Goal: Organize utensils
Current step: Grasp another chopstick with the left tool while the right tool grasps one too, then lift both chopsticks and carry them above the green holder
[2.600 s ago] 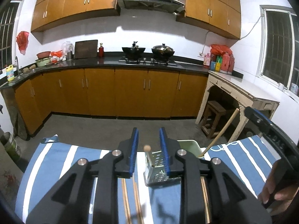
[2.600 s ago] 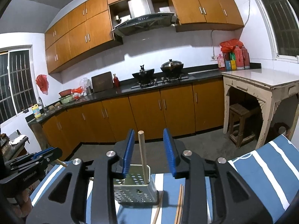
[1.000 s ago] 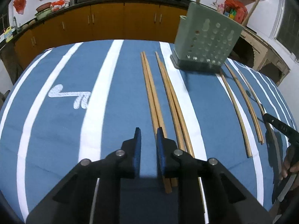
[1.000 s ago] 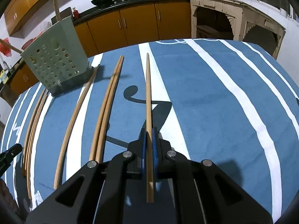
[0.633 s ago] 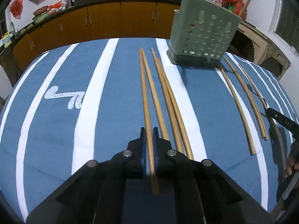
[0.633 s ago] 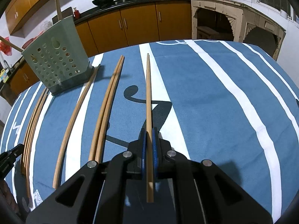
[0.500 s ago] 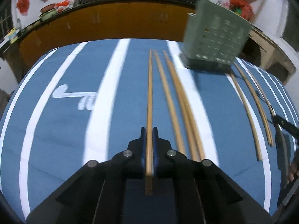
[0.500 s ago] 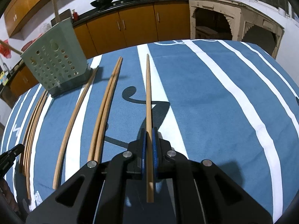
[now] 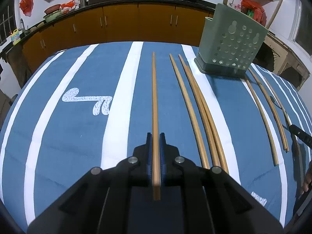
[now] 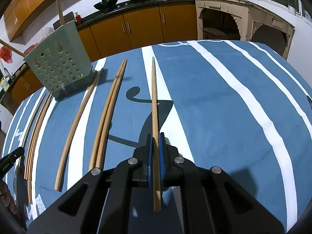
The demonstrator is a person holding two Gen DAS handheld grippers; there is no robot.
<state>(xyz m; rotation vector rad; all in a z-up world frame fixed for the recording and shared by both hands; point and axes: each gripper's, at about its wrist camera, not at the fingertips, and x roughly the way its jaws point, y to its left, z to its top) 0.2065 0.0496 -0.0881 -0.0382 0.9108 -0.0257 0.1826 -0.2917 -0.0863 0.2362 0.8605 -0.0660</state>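
Left tool is clamped on one chopstick; right tool is clamped on another chopstick. Both point toward the tabletop's far edge, where the green holder stands among loose chopsticks.

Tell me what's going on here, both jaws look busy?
A person is sorting chopsticks into the green holder. The left gripper is shut on one chopstick, the right gripper on another chopstick. Both sticks point away over the striped cloth. Several loose chopsticks lie on the cloth, and two stand in the holder.
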